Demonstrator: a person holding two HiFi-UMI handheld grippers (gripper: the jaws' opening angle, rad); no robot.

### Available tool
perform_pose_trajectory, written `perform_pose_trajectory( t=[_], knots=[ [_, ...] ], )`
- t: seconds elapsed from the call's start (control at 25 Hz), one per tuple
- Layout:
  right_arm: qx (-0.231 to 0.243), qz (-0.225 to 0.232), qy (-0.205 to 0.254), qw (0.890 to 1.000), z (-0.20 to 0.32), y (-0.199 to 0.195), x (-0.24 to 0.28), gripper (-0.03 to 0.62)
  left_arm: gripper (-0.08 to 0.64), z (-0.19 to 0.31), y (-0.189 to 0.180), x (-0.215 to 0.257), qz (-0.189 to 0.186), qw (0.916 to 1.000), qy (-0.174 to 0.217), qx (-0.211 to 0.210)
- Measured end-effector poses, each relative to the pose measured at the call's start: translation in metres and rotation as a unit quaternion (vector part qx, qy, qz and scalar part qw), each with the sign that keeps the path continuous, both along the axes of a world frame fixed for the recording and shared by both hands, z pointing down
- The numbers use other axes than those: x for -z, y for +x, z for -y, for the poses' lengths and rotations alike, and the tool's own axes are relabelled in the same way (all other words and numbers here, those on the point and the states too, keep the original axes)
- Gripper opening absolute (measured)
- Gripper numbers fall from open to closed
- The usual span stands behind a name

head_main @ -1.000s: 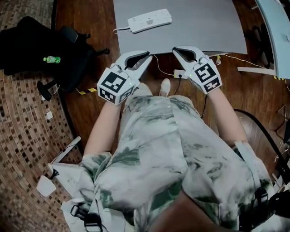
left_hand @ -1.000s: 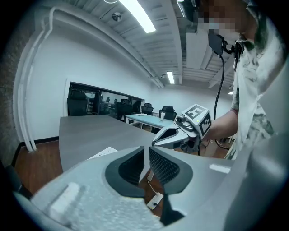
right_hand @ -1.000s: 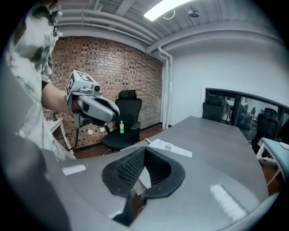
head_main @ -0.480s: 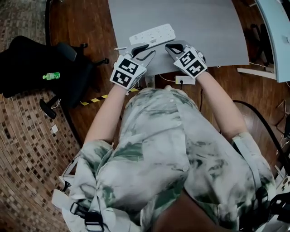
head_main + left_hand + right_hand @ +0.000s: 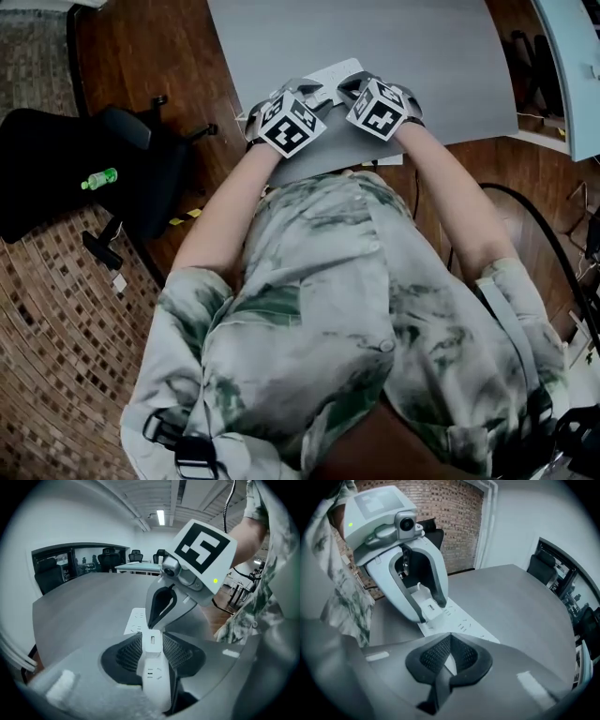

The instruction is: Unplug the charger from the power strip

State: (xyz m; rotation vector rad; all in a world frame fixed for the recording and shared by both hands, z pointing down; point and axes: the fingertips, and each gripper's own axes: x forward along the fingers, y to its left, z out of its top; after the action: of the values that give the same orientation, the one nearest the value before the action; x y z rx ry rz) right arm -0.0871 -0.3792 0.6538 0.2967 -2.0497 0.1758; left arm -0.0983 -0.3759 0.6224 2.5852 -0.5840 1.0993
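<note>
A white power strip [image 5: 335,71] lies near the front edge of the grey table [image 5: 441,56]. A white charger block [image 5: 152,641] with a port on top sits plugged into it. My left gripper [image 5: 152,637] is open. Its jaws have just been opening, and its mesh pads stand on either side of the charger and the strip [image 5: 135,620]. The right gripper view shows the same: the left gripper [image 5: 423,603] straddles the charger [image 5: 426,607]. My right gripper [image 5: 450,637] is shut with its tips together and nothing between them. It hangs just over the strip [image 5: 464,623], close beside the left gripper.
A black office chair [image 5: 141,159] stands on the wood floor to the left, with a green bottle [image 5: 98,178] on a black bag. A second white table [image 5: 572,75] stands at the right. Cables run on the floor below the grey table's front edge.
Both grippers have come down and forward from above the person's lap onto the power strip at the table's front. The left jaws have opened.
</note>
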Motion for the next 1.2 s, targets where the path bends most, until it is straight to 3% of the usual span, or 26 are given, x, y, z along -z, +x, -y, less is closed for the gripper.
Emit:
perform_pose_trajectory(
  t=[0.2,0.24,0.52,0.88,1.08,1.2],
  knots=[
    [0.0,-0.02,-0.031,0.999,-0.002,-0.001,-0.002,0.005,0.135,-0.005,0.012,-0.02,0.02,0.9992,-0.013,-0.033],
    [0.004,-0.03,-0.036,0.999,-0.003,-0.001,-0.004,0.003,0.107,-0.004,0.012,-0.021,0.024,0.999,-0.012,-0.036],
    [0.044,-0.092,-0.057,0.993,-0.007,0.001,-0.007,-0.002,0.103,-0.005,0.017,-0.017,0.036,0.998,-0.003,-0.052],
    [0.025,-0.084,-0.061,0.994,-0.008,-0.002,-0.008,-0.002,0.097,-0.007,0.013,-0.017,0.055,0.9969,0.004,-0.057],
    [0.019,-0.075,-0.065,0.995,-0.006,0.003,-0.004,-0.002,0.098,0.016,0.025,0.051,0.016,0.996,0.067,-0.057],
    [0.016,-0.069,-0.071,0.995,-0.006,0.002,-0.003,-0.002,0.1,0.032,0.006,0.071,0.006,0.9974,0.05,-0.051]
  ],
)
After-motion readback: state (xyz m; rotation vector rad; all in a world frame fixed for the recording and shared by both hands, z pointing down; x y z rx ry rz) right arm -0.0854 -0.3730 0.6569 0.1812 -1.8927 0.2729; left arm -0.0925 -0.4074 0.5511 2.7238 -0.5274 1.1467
